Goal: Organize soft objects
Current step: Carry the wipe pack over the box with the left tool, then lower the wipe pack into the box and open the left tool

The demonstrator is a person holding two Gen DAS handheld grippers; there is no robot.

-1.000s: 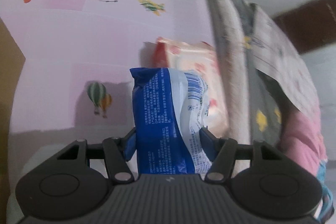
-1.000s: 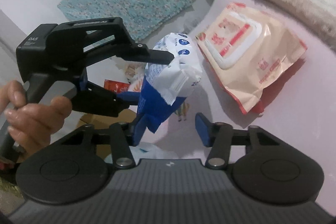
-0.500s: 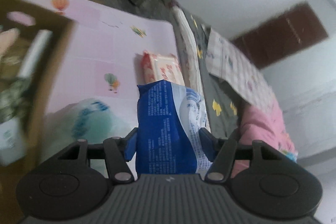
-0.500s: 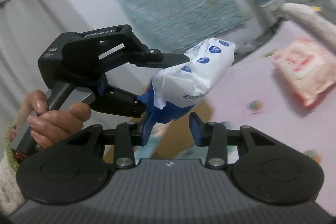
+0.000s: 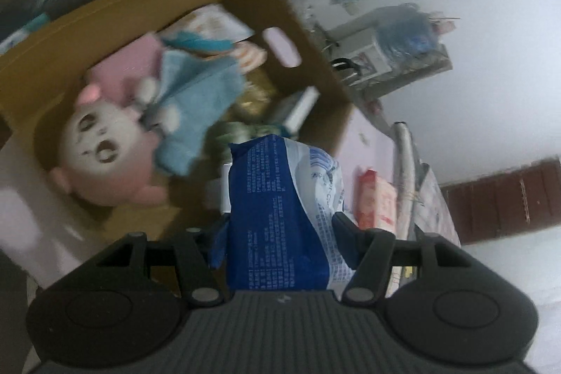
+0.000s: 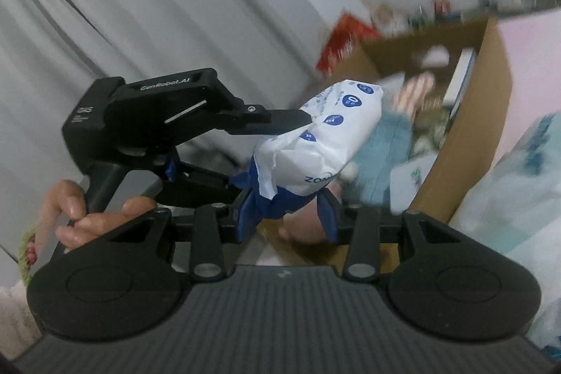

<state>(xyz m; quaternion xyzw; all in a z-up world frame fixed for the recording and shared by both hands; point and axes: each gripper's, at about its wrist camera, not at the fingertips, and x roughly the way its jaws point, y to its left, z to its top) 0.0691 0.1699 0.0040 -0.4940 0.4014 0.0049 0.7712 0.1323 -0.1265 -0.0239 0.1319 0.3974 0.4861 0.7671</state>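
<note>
My left gripper (image 5: pixel 280 233) is shut on a blue and white tissue pack (image 5: pixel 280 212) and holds it in the air beside an open cardboard box (image 5: pixel 315 58). In the right wrist view the same pack (image 6: pixel 326 142) sits between the left gripper's black fingers (image 6: pixel 280 121), in front of the box (image 6: pixel 484 114). My right gripper (image 6: pixel 285 216) is open, its blue pads on either side of the pack's blue lower end; contact cannot be told. The box holds a pink doll (image 5: pixel 101 156), a blue cloth (image 5: pixel 200 93) and other packs.
A pink wet-wipes pack (image 5: pixel 375 198) lies on the pink mat past the held pack. A pale teal plastic bag (image 6: pixel 515 198) lies at the right. A blanket roll (image 5: pixel 403 170) runs along the mat's edge. White curtains (image 6: pixel 105 6) hang at the left.
Both grippers swung left from the mat with the tissue pack, and the cardboard box with the doll now fills the view. The wipes pack has slid off to the right.
</note>
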